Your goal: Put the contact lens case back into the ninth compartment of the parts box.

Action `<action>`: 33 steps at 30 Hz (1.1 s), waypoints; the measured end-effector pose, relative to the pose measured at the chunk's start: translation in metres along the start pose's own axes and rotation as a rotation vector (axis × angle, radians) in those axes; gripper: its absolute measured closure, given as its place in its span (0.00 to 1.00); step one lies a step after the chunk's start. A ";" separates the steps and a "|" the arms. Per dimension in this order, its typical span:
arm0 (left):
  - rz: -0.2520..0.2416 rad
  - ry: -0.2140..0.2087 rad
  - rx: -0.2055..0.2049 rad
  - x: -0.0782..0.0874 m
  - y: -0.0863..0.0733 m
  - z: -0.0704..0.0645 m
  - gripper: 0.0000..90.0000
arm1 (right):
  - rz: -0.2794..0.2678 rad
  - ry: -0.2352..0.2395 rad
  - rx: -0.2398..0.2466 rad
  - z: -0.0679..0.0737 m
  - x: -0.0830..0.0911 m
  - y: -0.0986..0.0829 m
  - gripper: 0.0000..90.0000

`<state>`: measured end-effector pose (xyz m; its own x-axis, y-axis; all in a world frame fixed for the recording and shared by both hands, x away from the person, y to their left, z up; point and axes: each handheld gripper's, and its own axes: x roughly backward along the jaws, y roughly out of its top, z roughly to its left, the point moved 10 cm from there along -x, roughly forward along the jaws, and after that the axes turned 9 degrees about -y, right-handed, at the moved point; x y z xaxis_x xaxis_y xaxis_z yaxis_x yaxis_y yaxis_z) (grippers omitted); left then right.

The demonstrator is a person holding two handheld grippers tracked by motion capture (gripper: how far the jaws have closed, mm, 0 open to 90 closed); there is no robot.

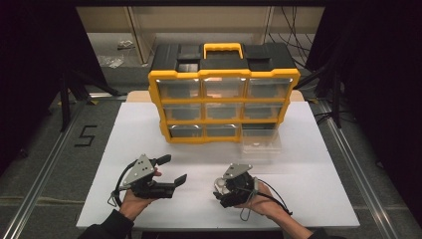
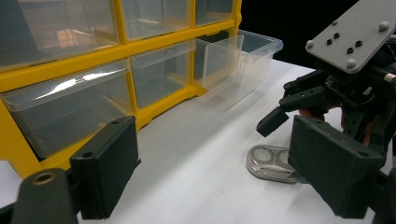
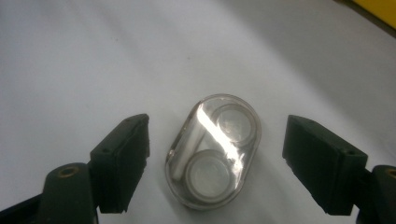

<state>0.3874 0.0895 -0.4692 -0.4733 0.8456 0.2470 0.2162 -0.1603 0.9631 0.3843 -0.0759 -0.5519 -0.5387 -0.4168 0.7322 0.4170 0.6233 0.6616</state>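
1. High view: one yellow-and-black drawer cabinet (image 1: 224, 94) stands at 12 o'clock on the white table (image 1: 318, 199). It has nine clear drawers in three rows of three. The bottom-right drawer (image 1: 261, 140) is pulled out toward the person. The cabinet top is black with one yellow handle. Two grippers work at the near edge. The left gripper (image 1: 175, 170) is at 7 o'clock, its jaws spread wide. The right gripper (image 1: 220, 189) is at 5 o'clock, over a small clear case (image 1: 219, 183). Two hands hold them, in dark sleeves. The table is a smooth matte sheet. Around it lie grey floor, metal rails, black stands, and a taped "5" (image 1: 86, 135) at 9 o'clock.

2. Left gripper view: its two black jaws, flat and blocky, stand well apart and hold nothing. The cabinet fills 10 to 12 o'clock, with glossy translucent plastic drawers in a yellow frame. The pulled-out drawer (image 2: 243, 60) sits at 1 o'clock. The clear case (image 2: 271, 162) lies flat on the table at 4 o'clock. The right gripper (image 2: 273, 122) hangs just above it, with a grey plate on top.

3. Right gripper view: two black jaws stand spread, one on each side of the clear case (image 3: 214, 150), neither touching it. The case is oval and transparent, with two round wells. It lies on the white table at centre.
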 end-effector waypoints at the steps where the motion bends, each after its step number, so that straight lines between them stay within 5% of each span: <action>1: 0.001 0.001 0.001 0.000 0.000 0.000 0.17 | 0.005 0.002 -0.001 0.001 -0.001 0.000 0.27; 33: 0.002 -0.003 0.000 0.000 0.000 -0.001 0.17 | 0.074 0.000 -0.011 0.006 -0.013 -0.003 0.45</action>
<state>0.3869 0.0892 -0.4692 -0.4701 0.8470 0.2483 0.2171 -0.1617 0.9627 0.3855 -0.0682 -0.5648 -0.5060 -0.3699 0.7792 0.4639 0.6449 0.6074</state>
